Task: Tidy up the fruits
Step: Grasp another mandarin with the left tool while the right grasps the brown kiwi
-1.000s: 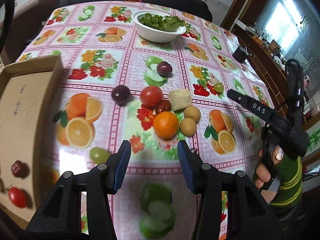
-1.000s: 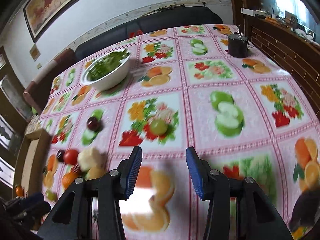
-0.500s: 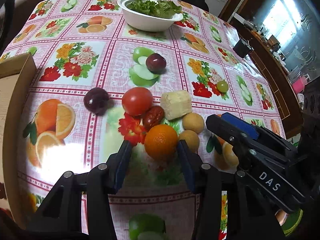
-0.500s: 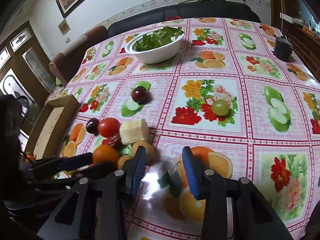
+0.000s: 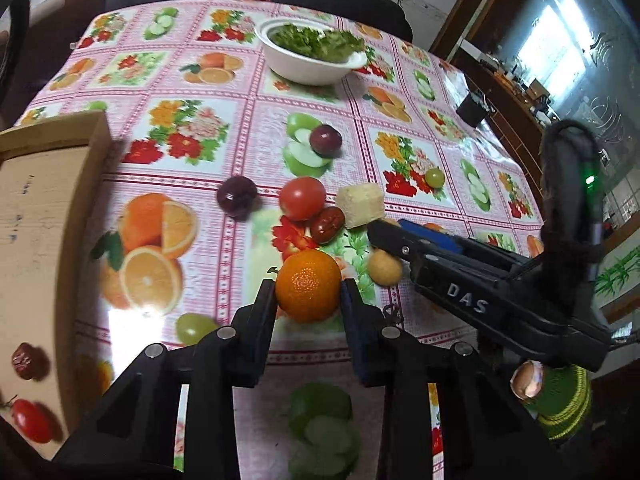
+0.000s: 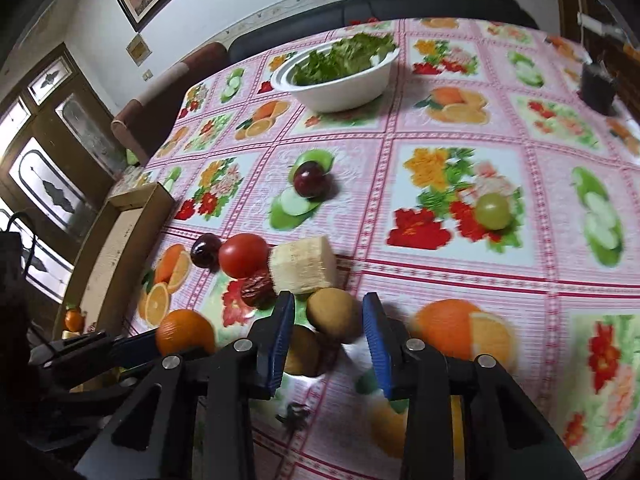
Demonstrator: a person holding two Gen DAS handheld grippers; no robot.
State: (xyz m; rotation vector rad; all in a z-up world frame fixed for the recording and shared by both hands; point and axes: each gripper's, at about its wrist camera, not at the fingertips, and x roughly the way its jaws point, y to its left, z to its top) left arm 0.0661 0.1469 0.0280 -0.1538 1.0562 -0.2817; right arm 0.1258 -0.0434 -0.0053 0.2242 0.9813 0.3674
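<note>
Here, in the left wrist view, the left gripper [image 5: 308,296], black plastic with blue ribbed pads, was clamped on the round, dimple-skinned orange [image 5: 308,286], a pad pressed against each side of it above the glossy fruit-print tablecloth [image 5: 192,160]. Just beyond sat a smooth red tomato [image 5: 302,199], a wrinkled dark-red date [image 5: 327,224] and a pale, fibrous block of cut fruit [image 5: 360,205]; a small tan round fruit [image 5: 384,267] lay beside the right gripper [image 5: 390,236]. A flat brown cardboard box [image 5: 44,216] stood at the left, holding a small tomato and a date.

In the right wrist view, the right gripper [image 6: 329,322] had its jaws spread open around a matte brown oval fruit [image 6: 334,316], neither pad visibly touching it. A second brown fruit [image 6: 302,350] lay partly behind the left pad. A white bowl of leafy greens [image 6: 340,84] stood far back.
</note>
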